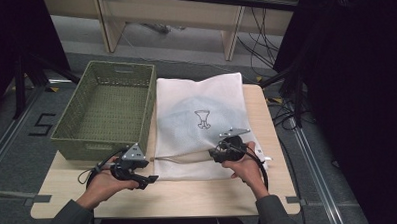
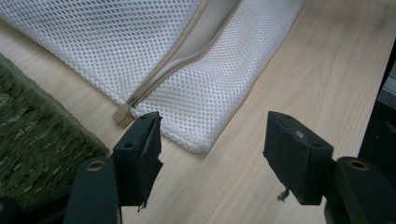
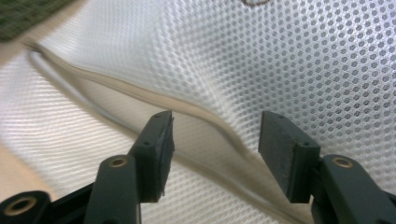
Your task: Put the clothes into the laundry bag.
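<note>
- On the pale wooden worktop we saw a white mesh bag lying flat, its near edge towards the person, with a small dark emblem printed near its middle.
- Just to the left of the bag stood a green plastic basket, its long side close against the bag's left edge.
- A beige zipper ran across the bag near its front edge; in the left gripper view its pull tab sat at the bag's corner, lying on the wood.
- We held the left tongs low over the worktop in the left hand, just beside the bag's near left corner; their jaws stood wide apart with nothing between them, and the corner of the mesh lay just beyond the gap.
- We held the right tongs in the right hand over the front part of the bag, right of centre; their jaws were likewise spread, gripping nothing.
- In the right gripper view the zipper line curved across the mesh just ahead of the spread jaws, and the fabric was slightly rippled around it.
- We could not tell whether the jaw tips touched the mesh.
- Both grippers were well apart, with the zipper stretching between them.
</note>
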A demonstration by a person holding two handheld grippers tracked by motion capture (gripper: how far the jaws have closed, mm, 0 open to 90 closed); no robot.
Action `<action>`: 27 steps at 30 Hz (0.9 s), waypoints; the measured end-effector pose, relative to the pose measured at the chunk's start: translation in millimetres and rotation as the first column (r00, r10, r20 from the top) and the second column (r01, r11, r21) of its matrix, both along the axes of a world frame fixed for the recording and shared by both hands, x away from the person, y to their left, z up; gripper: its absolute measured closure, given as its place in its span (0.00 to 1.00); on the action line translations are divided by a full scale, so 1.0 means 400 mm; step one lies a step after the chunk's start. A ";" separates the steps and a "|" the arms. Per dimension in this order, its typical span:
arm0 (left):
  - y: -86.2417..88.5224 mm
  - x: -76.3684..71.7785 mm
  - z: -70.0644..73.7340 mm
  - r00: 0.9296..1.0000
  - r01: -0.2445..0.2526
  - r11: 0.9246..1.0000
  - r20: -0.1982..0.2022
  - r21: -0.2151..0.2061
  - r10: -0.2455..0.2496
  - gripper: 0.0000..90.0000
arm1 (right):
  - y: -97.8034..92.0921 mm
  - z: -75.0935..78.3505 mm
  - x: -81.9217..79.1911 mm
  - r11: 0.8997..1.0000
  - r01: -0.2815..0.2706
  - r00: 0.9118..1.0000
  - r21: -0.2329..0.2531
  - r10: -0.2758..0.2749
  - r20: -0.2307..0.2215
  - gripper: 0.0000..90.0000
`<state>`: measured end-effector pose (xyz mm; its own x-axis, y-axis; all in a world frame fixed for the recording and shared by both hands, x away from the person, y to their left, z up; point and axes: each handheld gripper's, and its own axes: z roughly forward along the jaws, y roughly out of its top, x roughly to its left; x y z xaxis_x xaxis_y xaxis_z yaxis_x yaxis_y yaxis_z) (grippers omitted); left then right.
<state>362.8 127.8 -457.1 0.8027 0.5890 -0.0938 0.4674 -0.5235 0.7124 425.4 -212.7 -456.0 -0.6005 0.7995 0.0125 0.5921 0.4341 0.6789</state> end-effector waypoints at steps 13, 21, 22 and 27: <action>0.016 -0.004 -0.003 0.999 -0.017 1.000 0.029 -0.007 0.017 0.33 | -0.020 0.026 -0.039 0.998 -0.020 0.999 0.067 0.017 0.039 0.40; 0.026 -0.006 -0.003 0.999 -0.009 1.000 0.048 -0.008 0.010 0.32 | -0.034 0.034 -0.070 0.993 -0.020 0.999 0.116 0.015 0.045 0.38; 0.026 -0.008 -0.003 0.999 -0.013 1.000 0.048 -0.008 0.013 0.31 | -0.038 0.036 -0.071 0.993 -0.026 0.998 0.117 0.020 0.056 0.37; 0.031 -0.010 -0.003 0.998 -0.010 1.000 0.059 -0.006 0.010 0.31 | -0.048 0.035 -0.089 0.991 -0.014 0.999 0.134 0.007 0.052 0.36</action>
<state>358.9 140.2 -458.2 0.8010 0.5966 -0.0497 0.4293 -0.5147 0.7422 389.9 -231.9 -441.9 -0.6117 0.7862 0.0880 0.5509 0.3435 0.7606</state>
